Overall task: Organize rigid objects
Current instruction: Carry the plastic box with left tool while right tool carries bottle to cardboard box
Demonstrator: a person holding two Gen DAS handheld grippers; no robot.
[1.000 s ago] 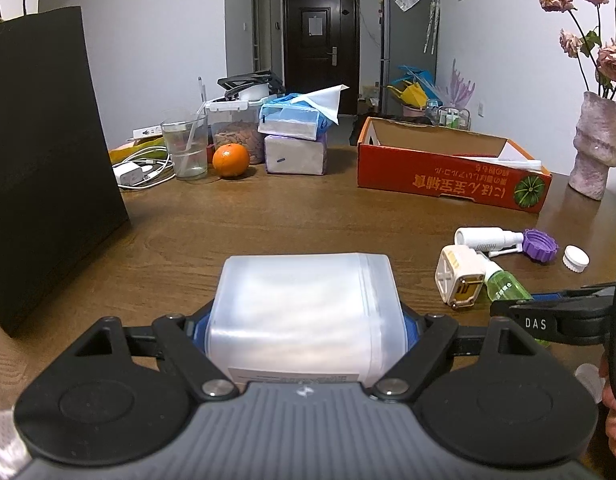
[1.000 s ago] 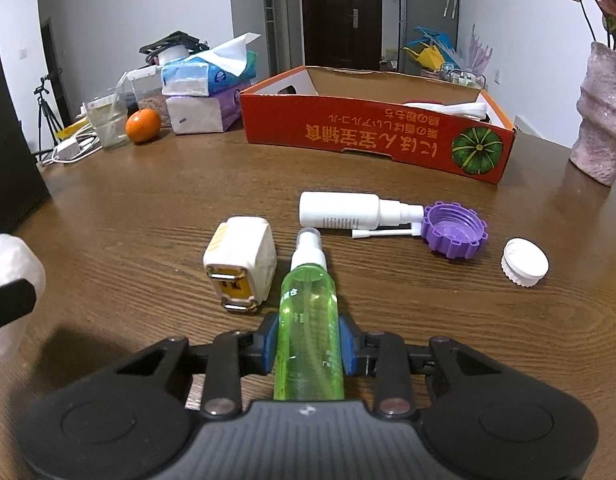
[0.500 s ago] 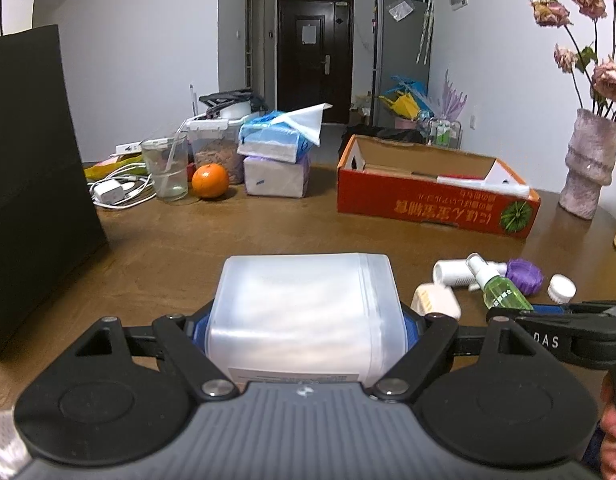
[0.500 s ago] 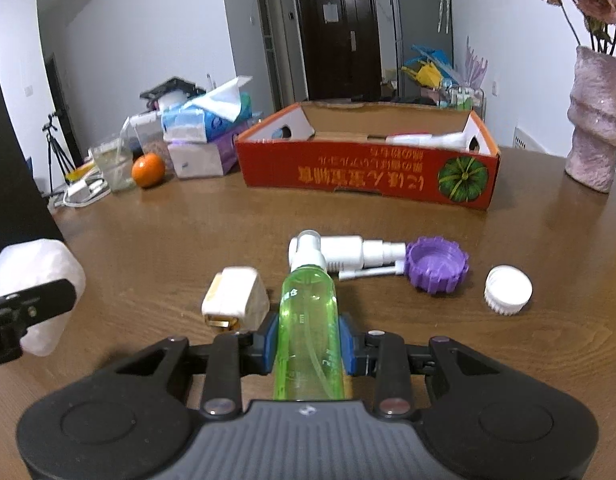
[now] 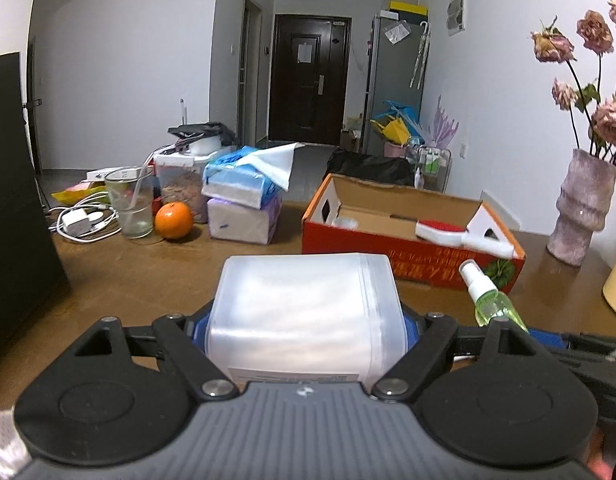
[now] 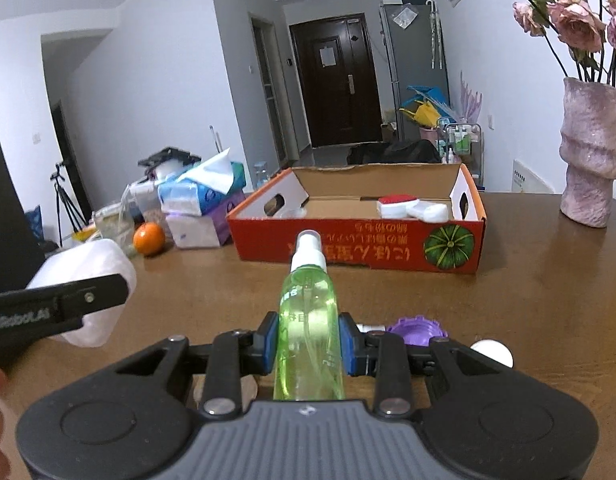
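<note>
**Both hand-held grippers loaded, red box ahead**

Over the near edge of the tabletop [image 6: 548, 300] I have both loads lifted. On the left, my left hand-held gripper [image 5: 303, 326] stands wide, its pads pressed on the sides of a translucent white container [image 5: 303, 304], held clear of the wood. On the right, my right hand-held gripper [image 6: 308, 344] is pinched narrow on the green spray bottle [image 6: 308, 320], nozzle pointing away from me toward the red cardboard box [image 6: 360, 248], which sits farther back, right of centre.

I judge the step in hand to be carrying these two to the box. To do it well I would keep each load high enough to pass the near wall, bring the container in on the left part of the box where the floor looks bare, and lay the bottle down clear of the red-and-white brush [image 6: 412, 206] already lying at the box's right end. I would let go only once each item rests on the cardboard, one hand at a time, so the grippers do not collide.

Count, left to right: one container, one orange [image 6: 148, 239], two tissue packs [image 6: 203, 200] stacked, one spray bottle, one box, one purple cap [image 6: 418, 328], one small white cap [image 6: 492, 352], one vase [image 6: 592, 156].
</note>
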